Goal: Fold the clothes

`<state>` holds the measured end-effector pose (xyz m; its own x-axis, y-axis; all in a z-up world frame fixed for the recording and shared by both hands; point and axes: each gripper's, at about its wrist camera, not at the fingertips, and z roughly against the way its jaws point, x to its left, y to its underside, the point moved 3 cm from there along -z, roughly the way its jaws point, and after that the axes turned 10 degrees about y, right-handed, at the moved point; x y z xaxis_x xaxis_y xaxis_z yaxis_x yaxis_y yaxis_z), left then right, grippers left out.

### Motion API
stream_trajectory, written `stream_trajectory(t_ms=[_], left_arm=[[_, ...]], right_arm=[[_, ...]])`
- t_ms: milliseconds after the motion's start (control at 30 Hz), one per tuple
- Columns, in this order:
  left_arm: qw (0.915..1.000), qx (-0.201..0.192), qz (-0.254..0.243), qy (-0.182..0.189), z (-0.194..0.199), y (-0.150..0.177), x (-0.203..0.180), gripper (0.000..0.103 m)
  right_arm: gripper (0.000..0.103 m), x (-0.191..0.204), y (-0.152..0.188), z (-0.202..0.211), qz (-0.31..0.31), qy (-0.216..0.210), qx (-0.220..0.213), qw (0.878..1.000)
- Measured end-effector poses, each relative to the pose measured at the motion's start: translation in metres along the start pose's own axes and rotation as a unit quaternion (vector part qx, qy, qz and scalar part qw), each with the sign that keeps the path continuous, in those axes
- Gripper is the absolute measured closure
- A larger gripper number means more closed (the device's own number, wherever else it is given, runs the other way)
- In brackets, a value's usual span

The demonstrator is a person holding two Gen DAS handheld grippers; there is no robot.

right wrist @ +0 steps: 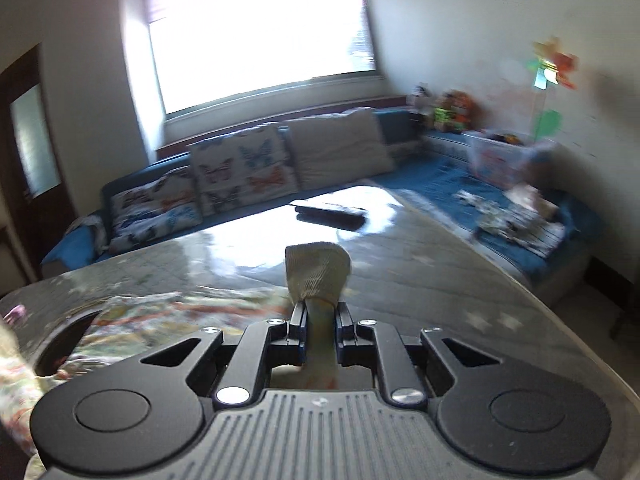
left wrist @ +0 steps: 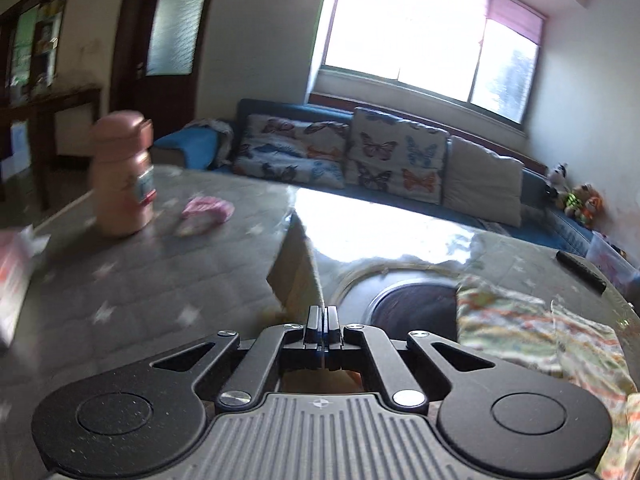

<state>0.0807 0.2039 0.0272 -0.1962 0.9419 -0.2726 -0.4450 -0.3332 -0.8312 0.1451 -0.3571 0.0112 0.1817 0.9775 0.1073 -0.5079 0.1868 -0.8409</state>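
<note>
1. Two grippers each pinch the same pale printed garment (left wrist: 532,332), which is lifted above the table (left wrist: 140,280); part of it drapes on the right side of the tabletop in the left wrist view.
2. Left gripper (left wrist: 321,316): its jaws are pressed together on a thin cream edge of the cloth that rises ahead of them.
3. Right gripper (right wrist: 321,322): its jaws are clamped on a thicker bunched fold that sticks up between them.
4. On the table to the left stand a pink bottle (left wrist: 122,176) and a small pink cloth (left wrist: 208,208), apart from the garment.
5. Near the far table edge lies a dark remote (right wrist: 330,216).
6. Beyond the table is a blue sofa (right wrist: 424,172) with butterfly cushions (left wrist: 396,160) under a bright window (left wrist: 424,28).
</note>
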Motion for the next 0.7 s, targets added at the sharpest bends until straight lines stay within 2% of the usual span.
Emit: stream_trajectory(t_ms=[133,233,333,467,633,700], left_arm=[[0.9996,0.017,0.006,-0.023,0.011,0.024,0.017,0.103],[0.9986,0.03,0.017,-0.039,0.012,0.036,0.029,0.103],[0.9983,0.037,0.021,-0.04,0.014,0.04,0.035,0.102],[0.9978,0.036,0.009,-0.055,0.012,0.036,0.035,0.099],[0.9965,0.033,-0.008,-0.076,0.008,0.031,0.035,0.082],[0.9962,0.03,-0.016,-0.08,0.009,0.03,0.033,0.073]], right_arm=[[0.09,-0.038,0.025,-0.001,-0.023,0.049,0.03,0.998],[0.083,-0.061,0.042,-0.002,-0.035,0.086,0.049,0.994],[0.08,-0.073,0.05,0.006,-0.046,0.103,0.05,0.992],[0.074,-0.064,0.049,0.016,-0.036,0.102,0.037,0.993],[0.073,-0.034,0.042,0.029,0.008,0.109,-0.005,0.994],[0.069,-0.029,0.036,0.039,0.016,0.113,-0.028,0.993]])
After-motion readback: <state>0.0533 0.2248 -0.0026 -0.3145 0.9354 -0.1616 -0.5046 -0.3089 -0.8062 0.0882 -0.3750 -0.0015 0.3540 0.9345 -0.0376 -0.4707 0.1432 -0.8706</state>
